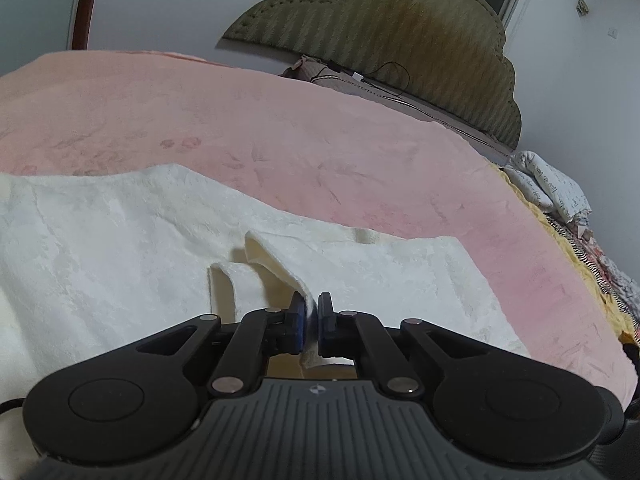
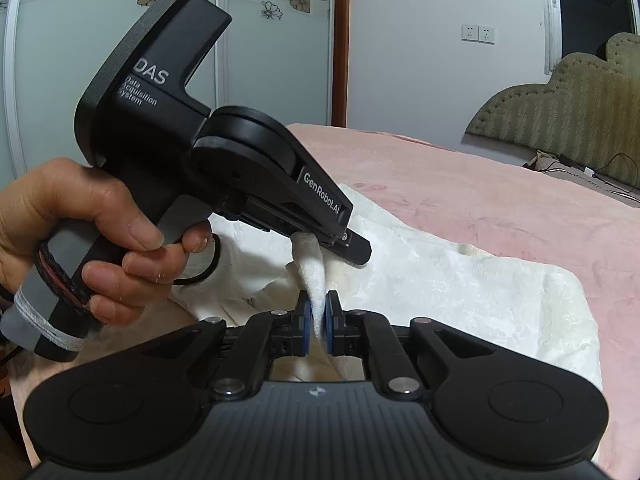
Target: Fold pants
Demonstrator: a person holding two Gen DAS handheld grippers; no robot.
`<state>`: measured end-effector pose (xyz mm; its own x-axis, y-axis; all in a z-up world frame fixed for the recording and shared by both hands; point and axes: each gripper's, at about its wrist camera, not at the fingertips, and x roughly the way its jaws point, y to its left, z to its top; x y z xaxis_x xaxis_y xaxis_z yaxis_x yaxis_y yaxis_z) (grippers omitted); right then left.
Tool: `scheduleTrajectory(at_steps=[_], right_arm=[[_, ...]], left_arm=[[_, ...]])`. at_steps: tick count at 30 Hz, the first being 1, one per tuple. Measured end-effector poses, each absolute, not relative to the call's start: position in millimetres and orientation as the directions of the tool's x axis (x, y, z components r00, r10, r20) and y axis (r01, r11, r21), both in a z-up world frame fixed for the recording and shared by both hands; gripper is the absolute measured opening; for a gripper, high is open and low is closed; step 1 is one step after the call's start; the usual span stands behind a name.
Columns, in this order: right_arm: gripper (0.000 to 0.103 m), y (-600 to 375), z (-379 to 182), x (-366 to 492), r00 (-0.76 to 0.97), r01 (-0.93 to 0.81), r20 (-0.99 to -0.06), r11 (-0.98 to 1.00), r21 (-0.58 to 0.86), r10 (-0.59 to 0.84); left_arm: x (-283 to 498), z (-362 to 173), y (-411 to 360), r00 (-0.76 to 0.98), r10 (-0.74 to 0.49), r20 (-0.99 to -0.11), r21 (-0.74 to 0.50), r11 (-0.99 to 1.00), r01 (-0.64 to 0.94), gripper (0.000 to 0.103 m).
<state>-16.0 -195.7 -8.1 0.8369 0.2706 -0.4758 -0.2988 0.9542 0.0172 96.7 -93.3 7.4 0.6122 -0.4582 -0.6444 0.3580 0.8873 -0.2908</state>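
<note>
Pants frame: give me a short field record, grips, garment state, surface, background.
garment: white pants, textured fabric, spread flat apart from the pinched edge
surface: pink blanket on a bed
left gripper: shut on a raised fold of the pants edge
right gripper: shut on the same edge, close beside the left one
left hand: wrapped around the left gripper's handle
fold state: not yet folded over, edge lifted only
background: olive headboard, dark cable at its base
</note>
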Motion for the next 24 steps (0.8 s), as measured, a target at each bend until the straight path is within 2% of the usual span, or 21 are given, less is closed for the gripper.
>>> scheduleTrajectory(at_steps=[6,11,15,19,22,24], right_arm=[[0.007,-188,-6,-13,0.830,-0.320,-0.469,0.946,0.045,0.303],[0.007,-177,-10,-7,0.812,-0.356,-0.474,0.932,0.061,0.341],[0.007,-173,-20,-1,0.782,-0.357,-0.518,0.931,0.082,0.346],[0.009,-187,-14,-1,0.742,-0.367,-0.558,0.922,0.126,0.372],[0.010,-219,12,-14,0.749,-0.390,-0.519,0.907,0.158,0.412],[0.010,-250,27,-17,0.805,-0.308,-0.478,0.936,0.170,0.351]], left_arm=[[86,15,-85,0.673,-0.398,-0.623,-0.198,0.913,0.357,0.004],[87,8,-74,0.682,-0.340,-0.647,-0.141,0.933,0.331,0.004],[92,-8,-75,0.651,-0.315,-0.691,-0.116,0.937,0.330,0.004],[90,-12,-80,0.667,-0.301,-0.681,-0.070,0.934,0.350,0.004],[90,-15,-81,0.672,-0.299,-0.678,-0.060,0.933,0.355,0.004],[90,-15,-81,0.673,-0.298,-0.677,-0.060,0.934,0.353,0.004]])
